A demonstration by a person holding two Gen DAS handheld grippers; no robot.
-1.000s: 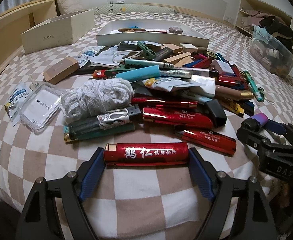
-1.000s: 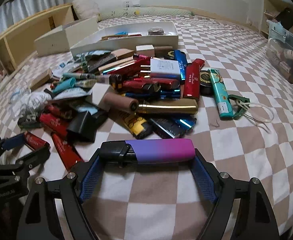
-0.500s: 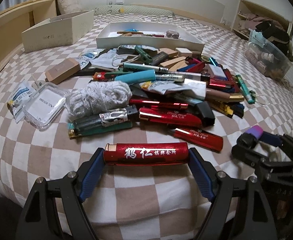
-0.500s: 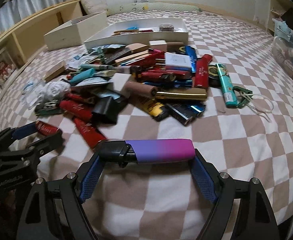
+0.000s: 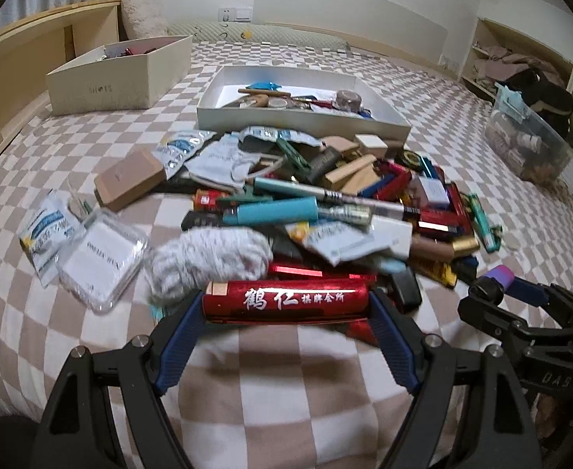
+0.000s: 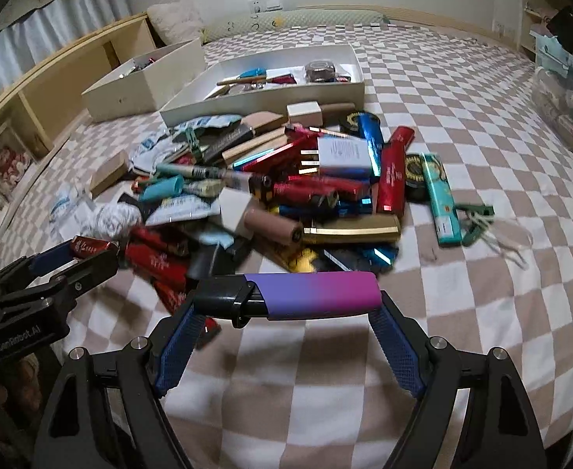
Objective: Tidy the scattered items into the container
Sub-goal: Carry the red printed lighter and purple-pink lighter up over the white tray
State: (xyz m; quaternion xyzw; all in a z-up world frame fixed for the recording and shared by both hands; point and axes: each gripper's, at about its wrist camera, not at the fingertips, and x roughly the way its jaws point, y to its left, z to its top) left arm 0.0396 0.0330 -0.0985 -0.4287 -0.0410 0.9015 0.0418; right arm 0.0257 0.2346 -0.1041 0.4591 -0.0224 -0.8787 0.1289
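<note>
Our left tongs [image 5: 286,308] are clenched on a red lighter [image 5: 285,300] held crosswise between the blue pads, and our right tongs [image 6: 286,301] grip a purple-to-pink lighter [image 6: 286,295] the same way; both loads hang clear above the bed [image 6: 482,312]. Just ahead of both tongs lies the heap of scattered items [image 5: 325,211]: red, blue and gold lighters, a teal tube, a white cord bundle, packets and small boxes, piled on one another. Beyond the heap, and touching its far edge, sits the shallow white tray [image 5: 302,117], which we take for the container; it holds only a handful of things, so we judge the task barely begun, with most of the pile left. Farther left of the tray stands a taller cream box [image 5: 118,82]. The open room lies above the heap and on the bare checkered cover to our right; the tray's low near wall should be simple to pass over, though the two tongs ride close side by side.
</note>
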